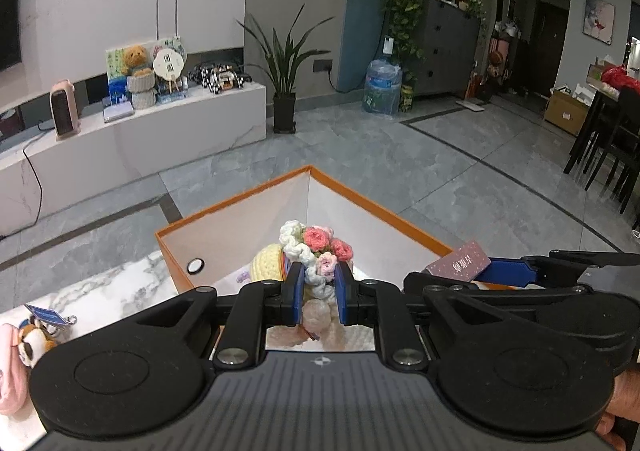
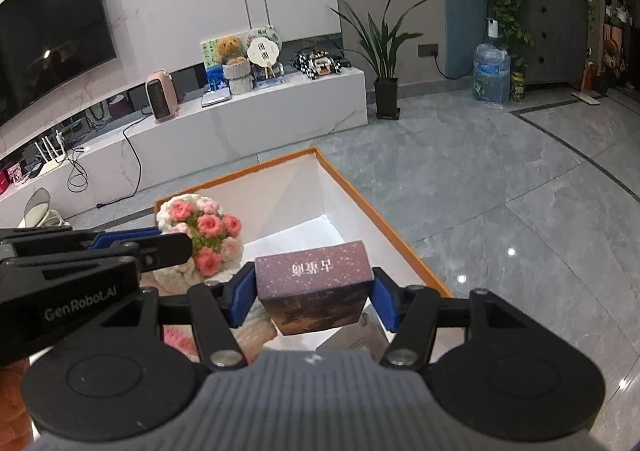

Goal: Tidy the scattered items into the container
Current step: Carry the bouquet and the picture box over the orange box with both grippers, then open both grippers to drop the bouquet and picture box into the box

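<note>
An orange-rimmed box (image 1: 240,197) with a white inside stands on the marble table, seen in both views (image 2: 360,195). My left gripper (image 1: 319,293) is shut on a crocheted bouquet (image 1: 316,247) of pink and white flowers, held over the box's near part. A pale yellow crochet piece (image 1: 266,261) shows beside the bouquet. My right gripper (image 2: 314,297) is shut on a small maroon carton (image 2: 316,283) with pale lettering, also above the box. The carton (image 1: 460,263) and right gripper (image 1: 508,271) show at the right of the left wrist view; the bouquet (image 2: 202,231) at the left of the right wrist view.
A plush keychain toy with a blue tag (image 1: 36,335) and a pink item (image 1: 10,371) lie on the marble table (image 1: 112,291) at the left. A round black-and-white fitting (image 1: 195,265) sits in the box wall. Grey tiled floor (image 2: 500,191) lies beyond, with a white TV bench (image 2: 248,123).
</note>
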